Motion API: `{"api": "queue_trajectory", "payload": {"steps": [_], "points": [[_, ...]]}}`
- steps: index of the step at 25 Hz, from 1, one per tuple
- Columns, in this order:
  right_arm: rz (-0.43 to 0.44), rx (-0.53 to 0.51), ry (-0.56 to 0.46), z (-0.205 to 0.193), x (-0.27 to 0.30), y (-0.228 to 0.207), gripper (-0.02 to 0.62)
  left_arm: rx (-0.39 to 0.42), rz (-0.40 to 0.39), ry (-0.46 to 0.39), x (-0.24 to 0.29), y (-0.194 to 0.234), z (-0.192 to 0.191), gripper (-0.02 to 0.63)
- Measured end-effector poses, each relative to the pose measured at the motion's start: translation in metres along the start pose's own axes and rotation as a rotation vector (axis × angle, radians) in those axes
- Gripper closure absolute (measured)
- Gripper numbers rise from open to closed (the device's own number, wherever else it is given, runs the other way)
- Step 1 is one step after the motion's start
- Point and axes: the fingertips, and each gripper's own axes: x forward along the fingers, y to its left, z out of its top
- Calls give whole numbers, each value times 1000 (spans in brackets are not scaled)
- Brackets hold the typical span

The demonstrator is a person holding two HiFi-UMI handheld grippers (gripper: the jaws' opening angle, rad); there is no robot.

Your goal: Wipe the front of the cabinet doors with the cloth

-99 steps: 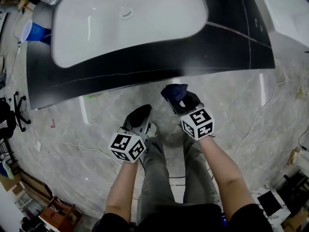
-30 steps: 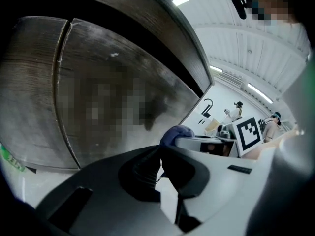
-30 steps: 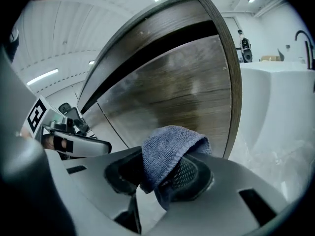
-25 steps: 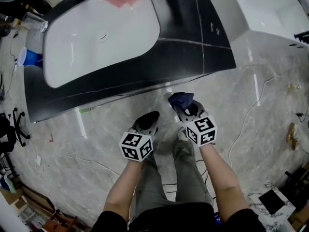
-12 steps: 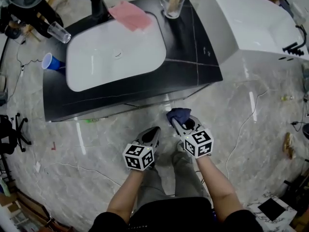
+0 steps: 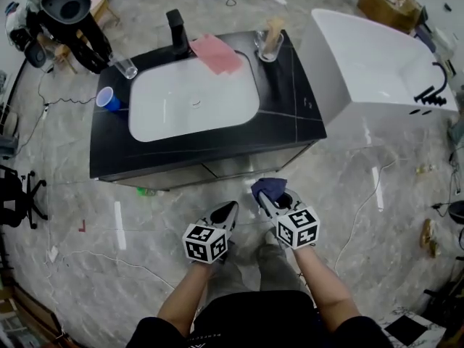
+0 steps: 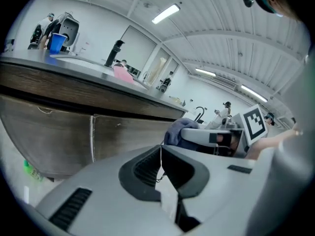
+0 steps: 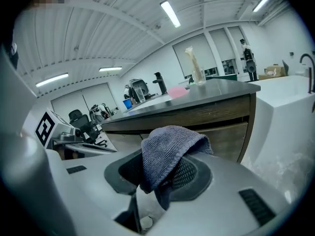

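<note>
2 grippers: left gripper [image 6: 228, 211] & right gripper [image 6: 269, 199]. 2 cloths, 1 blue-grey cloth [image 6: 270, 187] & 1 pink cloth [image 6: 217, 53]; 2 cabinet doors, left door [image 7: 44, 136] & right door [image 7: 129, 134]. Up on the counter: 1 white sink [image 6: 167, 107], 1 black faucet [image 6: 176, 29], 1 blue cup [image 6: 109, 98], 2 glasses, i.e. 1 clear tumbler [image 6: 127, 67] & 1 glass [image 6: 268, 46] w/ sth pale standing in it; off to the sides, 1 white bathtub [image 6: 362, 64] & 1 black office chair [image 6: 14, 188].
</note>
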Motion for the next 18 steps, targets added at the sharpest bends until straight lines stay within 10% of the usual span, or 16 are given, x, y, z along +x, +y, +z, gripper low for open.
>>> {"api": "queue_trajectory", "payload": {"steps": [18], "points": [[84,-6,-77,45,-28,88,469,61,3,-137,-72,-16,50,595]]}}
